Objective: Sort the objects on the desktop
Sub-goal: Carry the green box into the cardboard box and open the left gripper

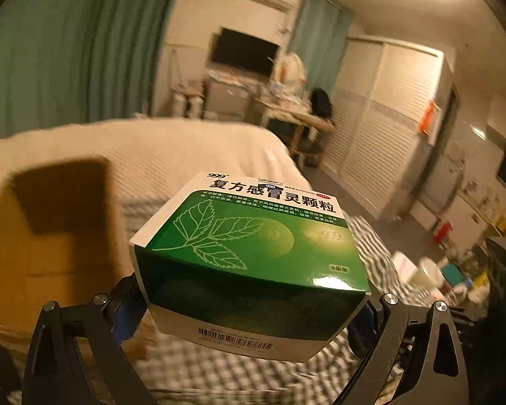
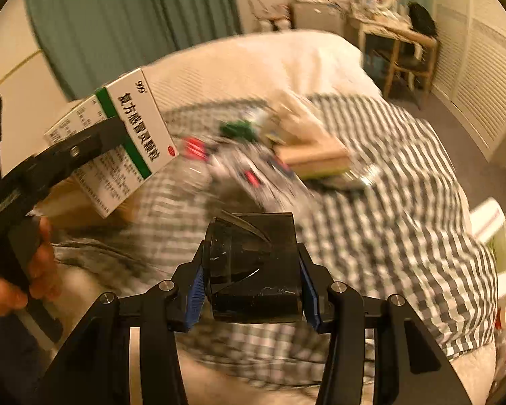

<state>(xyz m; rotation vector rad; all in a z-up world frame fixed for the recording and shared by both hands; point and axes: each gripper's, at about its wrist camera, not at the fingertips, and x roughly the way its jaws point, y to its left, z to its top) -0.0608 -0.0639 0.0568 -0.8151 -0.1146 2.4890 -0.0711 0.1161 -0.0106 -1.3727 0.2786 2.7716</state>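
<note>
Aloft both – left gripper (image 1: 249,307) clamps medicine box (image 1: 253,246), right gripper (image 2: 251,290) black cylinder (image 2: 253,266).

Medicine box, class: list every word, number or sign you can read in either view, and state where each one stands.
"999": top left of the medicine box, held in the left claw.
"复方感冒灵颗粒": title across its top; also on its side in the right view.
"9袋装": lower right of the green panel.
Small print, barcode digits, red oval mark: too small to read.
Black object in the right claw: no text.
</note>
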